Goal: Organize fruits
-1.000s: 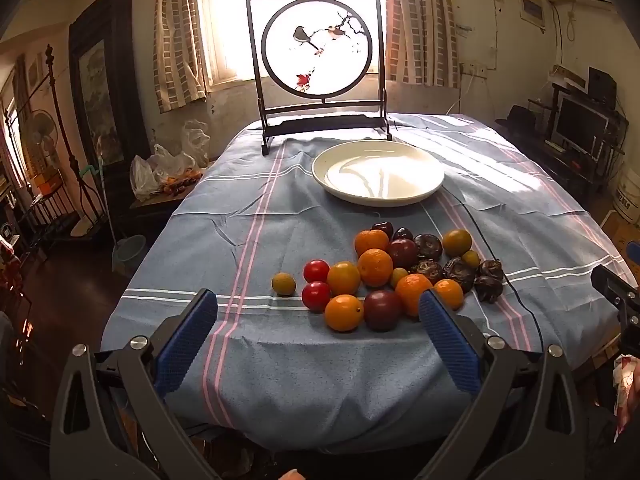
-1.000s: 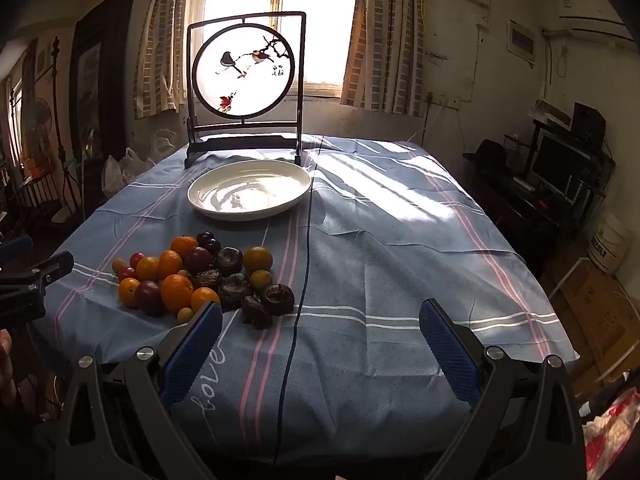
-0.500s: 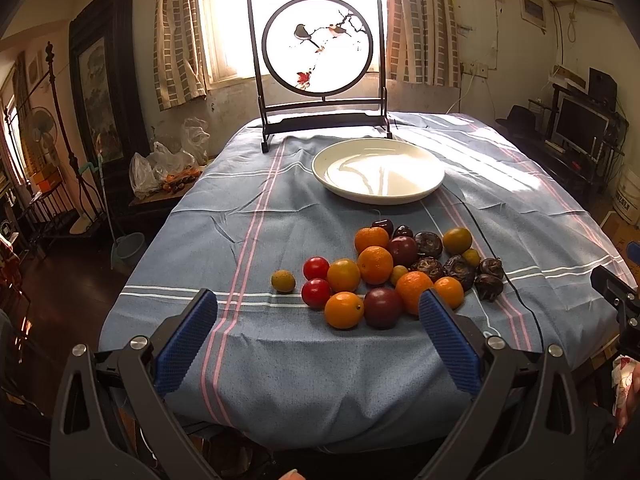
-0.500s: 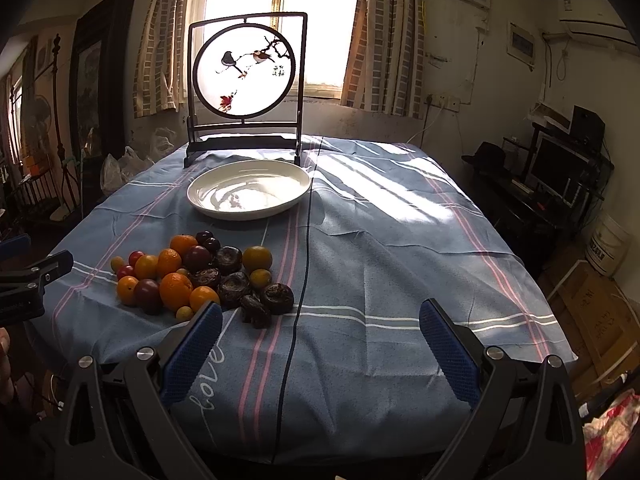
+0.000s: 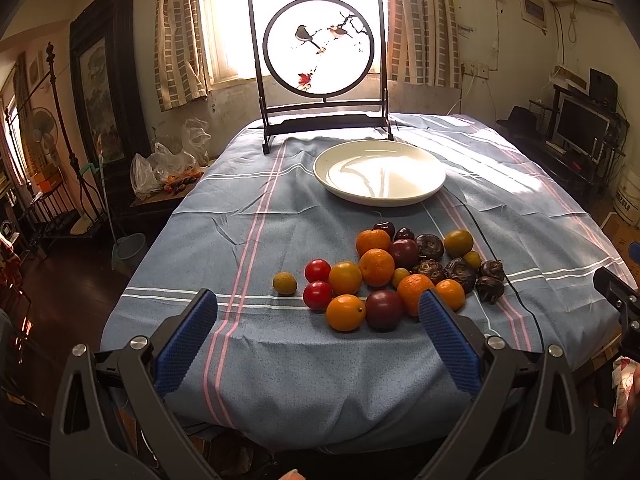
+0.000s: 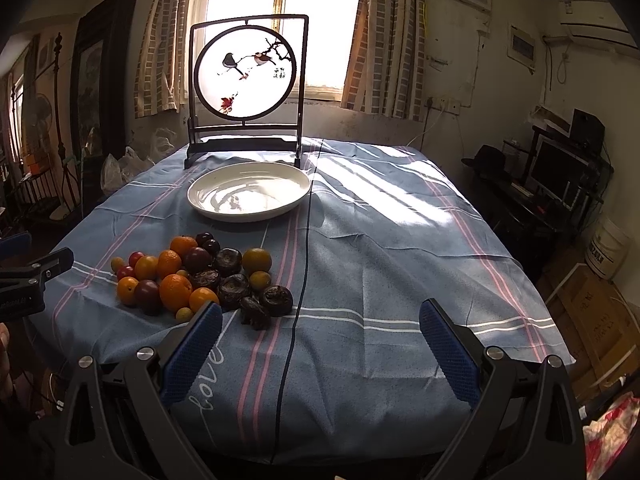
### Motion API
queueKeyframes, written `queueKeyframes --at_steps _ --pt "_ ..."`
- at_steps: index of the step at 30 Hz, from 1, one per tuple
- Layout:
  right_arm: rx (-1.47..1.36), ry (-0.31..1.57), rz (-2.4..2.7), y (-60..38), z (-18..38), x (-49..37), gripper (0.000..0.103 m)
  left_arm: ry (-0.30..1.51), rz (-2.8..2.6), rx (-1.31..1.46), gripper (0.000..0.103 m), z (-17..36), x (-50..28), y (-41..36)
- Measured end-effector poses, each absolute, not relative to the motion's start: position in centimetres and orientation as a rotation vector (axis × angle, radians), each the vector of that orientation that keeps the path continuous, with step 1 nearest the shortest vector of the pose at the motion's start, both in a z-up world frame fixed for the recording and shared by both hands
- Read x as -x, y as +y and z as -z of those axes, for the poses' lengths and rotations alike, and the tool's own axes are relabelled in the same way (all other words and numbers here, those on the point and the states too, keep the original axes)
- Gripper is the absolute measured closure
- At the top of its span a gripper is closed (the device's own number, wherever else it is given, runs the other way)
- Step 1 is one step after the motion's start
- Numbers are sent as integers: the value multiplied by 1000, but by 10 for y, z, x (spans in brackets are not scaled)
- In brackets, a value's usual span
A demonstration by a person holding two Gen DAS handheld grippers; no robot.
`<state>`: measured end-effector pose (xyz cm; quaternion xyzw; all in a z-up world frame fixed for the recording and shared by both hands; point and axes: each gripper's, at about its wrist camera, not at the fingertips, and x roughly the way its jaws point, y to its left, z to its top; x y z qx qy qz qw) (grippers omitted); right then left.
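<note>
A pile of fruit (image 5: 392,272) lies on the blue striped tablecloth: several oranges, two red tomatoes (image 5: 318,282), dark plums, dark wrinkled fruits (image 5: 460,270) and small yellow-green ones. One small yellow-green fruit (image 5: 285,283) lies apart at the left. An empty white plate (image 5: 380,176) stands behind the pile. My left gripper (image 5: 318,334) is open and empty, just before the pile at the table's near edge. My right gripper (image 6: 320,344) is open and empty, to the right of the pile (image 6: 192,276). The plate also shows in the right wrist view (image 6: 250,194).
A dark framed round bird screen (image 5: 320,64) stands behind the plate at the table's far end. A thin black cable (image 6: 304,248) runs down the cloth beside the fruit. A side table with plastic bags (image 5: 160,168) stands left; a monitor desk (image 5: 580,132) stands right.
Both grippers have drifted slightly forward toward the table; the fruit and plate have not moved. Both stay open.
</note>
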<state>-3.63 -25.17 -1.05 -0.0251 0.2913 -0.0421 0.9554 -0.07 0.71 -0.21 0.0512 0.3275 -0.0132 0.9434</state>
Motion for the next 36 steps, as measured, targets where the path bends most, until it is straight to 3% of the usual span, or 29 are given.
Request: queueKeyframes --at_steps 36 --pt "48 597 70 -250 12 39 4 673 17 -94 4 7 -3 12"
